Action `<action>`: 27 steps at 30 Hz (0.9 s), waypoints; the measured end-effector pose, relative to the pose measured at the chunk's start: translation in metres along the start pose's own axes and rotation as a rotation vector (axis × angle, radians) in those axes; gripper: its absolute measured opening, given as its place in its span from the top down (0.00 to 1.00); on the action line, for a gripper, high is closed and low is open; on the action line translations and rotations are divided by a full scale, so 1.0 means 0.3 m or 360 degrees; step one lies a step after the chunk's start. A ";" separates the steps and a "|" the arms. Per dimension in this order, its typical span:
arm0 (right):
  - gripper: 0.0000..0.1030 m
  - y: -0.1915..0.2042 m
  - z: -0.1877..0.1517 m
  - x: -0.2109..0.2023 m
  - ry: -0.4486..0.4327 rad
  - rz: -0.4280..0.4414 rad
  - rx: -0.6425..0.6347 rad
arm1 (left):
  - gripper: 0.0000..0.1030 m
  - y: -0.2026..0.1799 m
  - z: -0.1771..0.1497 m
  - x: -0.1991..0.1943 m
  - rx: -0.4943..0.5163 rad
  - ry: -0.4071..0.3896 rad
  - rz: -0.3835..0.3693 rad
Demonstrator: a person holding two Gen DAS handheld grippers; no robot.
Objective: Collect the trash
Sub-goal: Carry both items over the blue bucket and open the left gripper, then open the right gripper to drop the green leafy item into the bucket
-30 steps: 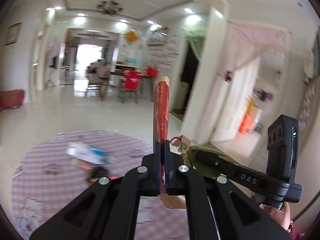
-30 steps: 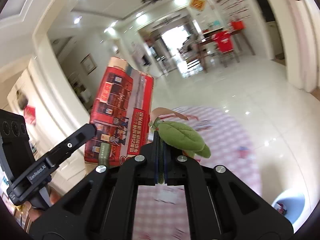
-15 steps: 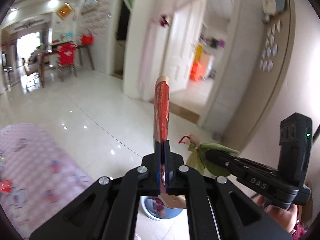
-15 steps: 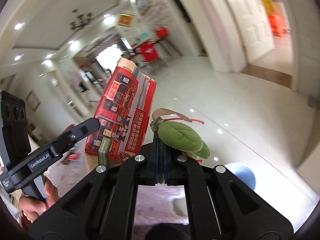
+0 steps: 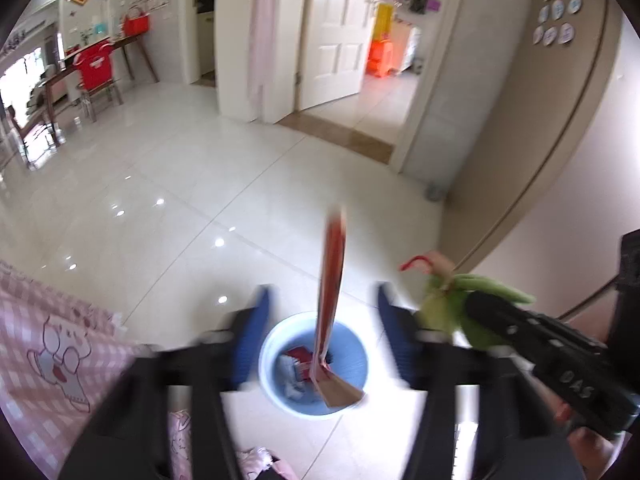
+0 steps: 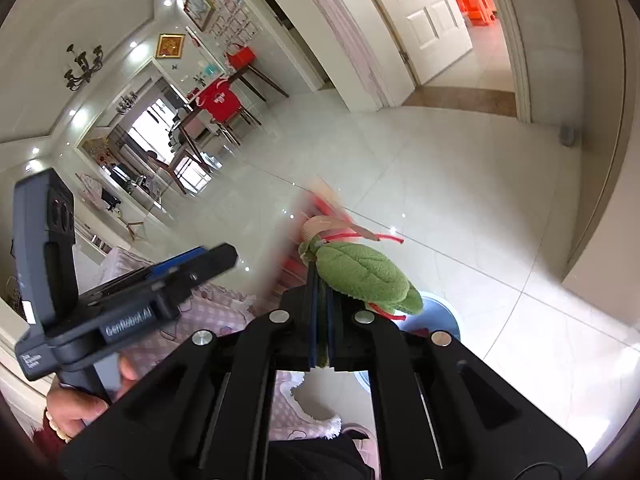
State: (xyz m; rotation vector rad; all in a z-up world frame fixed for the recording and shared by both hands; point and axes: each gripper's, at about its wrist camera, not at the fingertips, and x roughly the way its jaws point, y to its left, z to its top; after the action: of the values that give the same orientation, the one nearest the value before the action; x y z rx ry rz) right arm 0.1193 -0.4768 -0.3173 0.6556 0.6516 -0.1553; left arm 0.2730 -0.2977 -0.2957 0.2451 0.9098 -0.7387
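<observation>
With the left gripper point(image 5: 320, 316) just opened, the red packet point(image 5: 332, 280) could tip past the blue bin point(image 5: 272, 376); the right gripper point(image 6: 320, 320) clamps the green leaf toy point(image 6: 360, 276).

Blue bin point(image 5: 352, 364), pink checked rug point(image 5: 36, 344)

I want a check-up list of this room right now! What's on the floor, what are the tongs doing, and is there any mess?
Surface: glossy white tiled floor; pink checked rug at its edge.
Job's things: red flat carton, blurred, between the open jaws over the blue bin, which already holds scraps. Green plush leaf with red cord.
Clutter: nothing else seen on the tiles.
Grippers: left tongs have just been opening, pads clear of the carton. Right tongs shut on the green plush leaf.
Cables: nothing seen.
Surroundings: white door, dining table with a red-covered chair, plates on the wall.
</observation>
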 end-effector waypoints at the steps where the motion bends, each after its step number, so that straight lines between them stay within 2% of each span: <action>1: 0.96 -0.008 -0.005 0.012 0.0015 0.0000 0.0002 | 0.43 0.006 -0.010 0.010 -0.0010 0.0009 -0.0005; 11: 0.96 0.041 -0.033 0.061 0.0090 0.0028 0.0001 | 0.41 0.058 -0.045 0.034 -0.0072 0.0091 0.0022; 24: 0.94 0.058 -0.028 0.097 0.0092 0.0000 0.0005 | 0.37 0.111 -0.054 -0.007 -0.0149 0.0080 0.0070; 26: 0.82 0.050 -0.032 0.122 0.0130 -0.0029 0.0031 | 0.36 0.126 -0.058 -0.012 -0.0165 0.0081 0.0069; 27: 0.59 0.043 -0.034 0.129 0.0140 -0.0047 0.0047 | 0.36 0.134 -0.061 -0.015 -0.0174 0.0085 0.0065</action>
State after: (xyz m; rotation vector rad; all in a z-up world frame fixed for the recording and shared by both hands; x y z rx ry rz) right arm 0.1489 -0.4579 -0.3402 0.6841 0.7451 -0.1646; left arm 0.2868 -0.2572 -0.3075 0.1870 0.9898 -0.6452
